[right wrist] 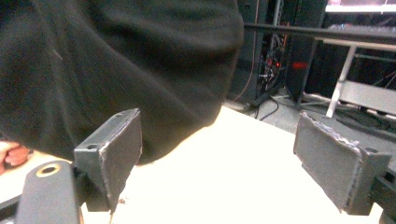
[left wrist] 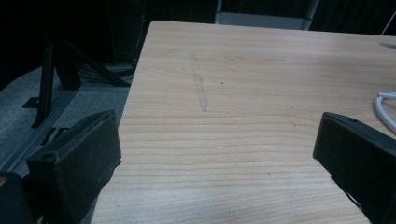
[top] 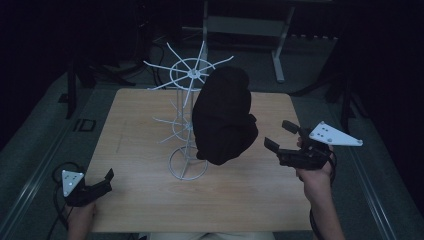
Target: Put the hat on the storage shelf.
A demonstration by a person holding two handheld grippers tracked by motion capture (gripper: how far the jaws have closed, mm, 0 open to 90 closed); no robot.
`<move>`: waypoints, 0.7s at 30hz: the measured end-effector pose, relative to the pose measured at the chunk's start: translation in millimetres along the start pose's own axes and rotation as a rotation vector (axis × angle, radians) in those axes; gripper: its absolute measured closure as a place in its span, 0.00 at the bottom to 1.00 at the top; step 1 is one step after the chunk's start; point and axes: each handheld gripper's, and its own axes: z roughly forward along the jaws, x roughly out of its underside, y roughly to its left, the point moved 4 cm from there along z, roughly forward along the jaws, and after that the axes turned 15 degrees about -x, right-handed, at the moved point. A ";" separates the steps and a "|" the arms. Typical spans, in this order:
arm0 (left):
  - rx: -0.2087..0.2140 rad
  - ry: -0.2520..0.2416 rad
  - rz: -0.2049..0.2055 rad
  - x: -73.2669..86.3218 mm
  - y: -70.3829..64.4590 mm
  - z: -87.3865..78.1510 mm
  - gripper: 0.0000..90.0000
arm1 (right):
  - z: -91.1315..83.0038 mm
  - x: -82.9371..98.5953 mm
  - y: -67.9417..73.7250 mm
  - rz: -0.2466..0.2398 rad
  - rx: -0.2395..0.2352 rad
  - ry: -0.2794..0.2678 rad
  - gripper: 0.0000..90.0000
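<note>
A white wire rack with spoked tiers stands at the middle of the wooden table. A black cloth hangs from its upper tier on the right side and reaches almost down to the table. My right gripper is held open above the table just right of the cloth, a small gap from it. In the right gripper view the cloth looms close beyond the left jaw of the open gripper, with nothing between the jaws. My left gripper rests open at the table's front left corner, empty.
A curve of the rack's white wire base shows at the right edge of the left gripper view. A grey metal frame stands behind the table. Black stand legs are on the floor at left. A cable trails from the left gripper.
</note>
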 end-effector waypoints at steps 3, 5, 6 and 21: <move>0.000 -0.001 -0.001 0.0 0.0 -0.1 0.02 | 0.4 13.9 -9.7 0.027 0.017 0.025 0.16; 0.000 0.000 0.000 0.0 0.0 0.0 0.02 | 2.1 24.8 -16.2 0.024 0.059 0.059 0.15; -0.001 -0.001 -0.001 0.0 0.0 -0.1 0.02 | 2.8 30.7 -19.1 0.026 0.070 0.078 0.15; -0.001 0.000 -0.002 0.0 0.3 0.2 0.02 | 4.5 122.3 -61.7 0.113 0.190 0.221 0.16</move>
